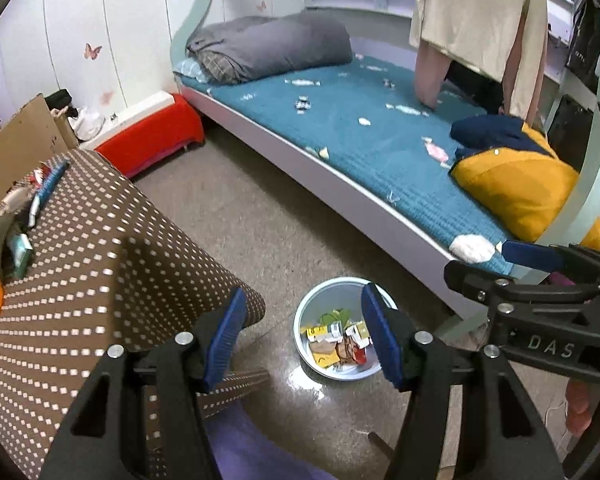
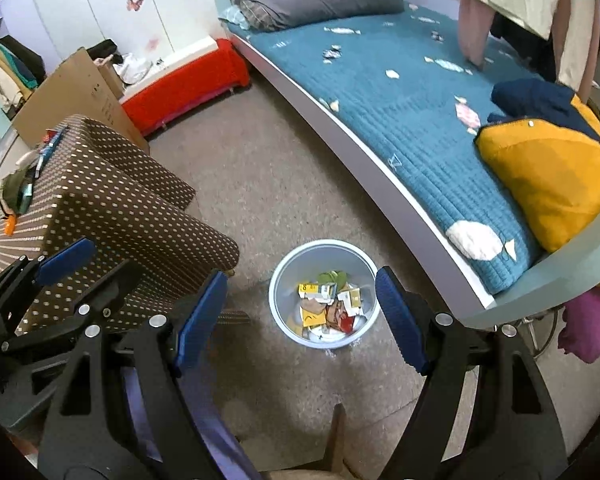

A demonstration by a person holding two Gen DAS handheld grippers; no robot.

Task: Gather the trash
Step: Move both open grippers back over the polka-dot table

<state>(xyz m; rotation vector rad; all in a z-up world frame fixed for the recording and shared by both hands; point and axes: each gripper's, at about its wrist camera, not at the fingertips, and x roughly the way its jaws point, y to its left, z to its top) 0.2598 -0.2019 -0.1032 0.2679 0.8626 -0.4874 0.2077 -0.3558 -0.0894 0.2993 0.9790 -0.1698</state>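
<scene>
Both tongs are empty and stand apart with nothing between the blue pads: the left tongs [image 1: 304, 334] are moderately wide, and the right tongs [image 2: 302, 320] are wider. Both point down at the round pale blue plastic bin [image 2: 324, 294] that stands on the speckled grey floor [image 2: 268, 184], and I take this bin as the landmark. Inside the bin lie yellow and white cardboard packets and crumpled wrappers [image 2: 328, 304], so part of the trash is already collected. The rest is behind the bin, on the teal quilted bed cover [image 2: 400, 120]: small white and silver candy wrappers [image 2: 332, 52] far behind it, a pink and white wrapper [image 2: 468, 114] behind it and to the right, close to the yellow and navy cushion [image 2: 548, 168]. Left of the bin stands the brown box with white dots [image 2: 116, 200], and more small clutter [image 2: 24, 188] lies on its far left edge; I cannot tell if that is trash. In my judgement several things can go wrong from here. The wrappers are thin and flat on a soft cover, so the pads may pinch the quilt together with the wrapper, or slide over it and close on nothing. The white fish pattern [image 2: 476, 246] of the cover, right of the bin, looks like paper and may be taken for trash by mistake. A light wrapper may also fall beside the bin if it is let go too high, and the two tongs, near each other above the bin, may knock together.
</scene>
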